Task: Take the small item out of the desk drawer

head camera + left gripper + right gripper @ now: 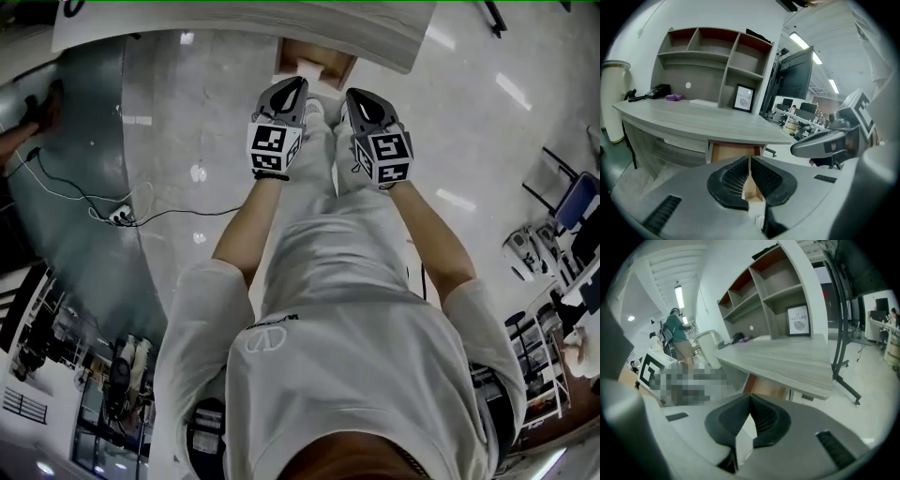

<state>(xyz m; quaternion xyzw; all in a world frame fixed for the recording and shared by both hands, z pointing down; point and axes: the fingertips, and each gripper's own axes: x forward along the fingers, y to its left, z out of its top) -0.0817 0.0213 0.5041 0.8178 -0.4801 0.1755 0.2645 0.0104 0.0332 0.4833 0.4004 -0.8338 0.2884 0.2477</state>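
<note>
In the head view the pale wooden desk [234, 23] runs along the top, and its brown drawer [328, 64] stands pulled out. A small white item [307, 67] lies inside it. I hold both grippers side by side in front of my body, short of the drawer. My left gripper [292, 86] is shut, its black pads meeting at the tips [749, 161], with nothing between them. My right gripper [356, 94] is shut as well [750, 399] and empty. The drawer front [735, 151] shows just beyond the left jaws.
On the desk stand a shelf unit [712, 61], a framed picture [744, 98], a black phone [658, 90] and a purple thing [673, 97]. A monitor on a stand [794, 75] rises right of the desk. A cable and power strip [120, 216] lie on the floor at left.
</note>
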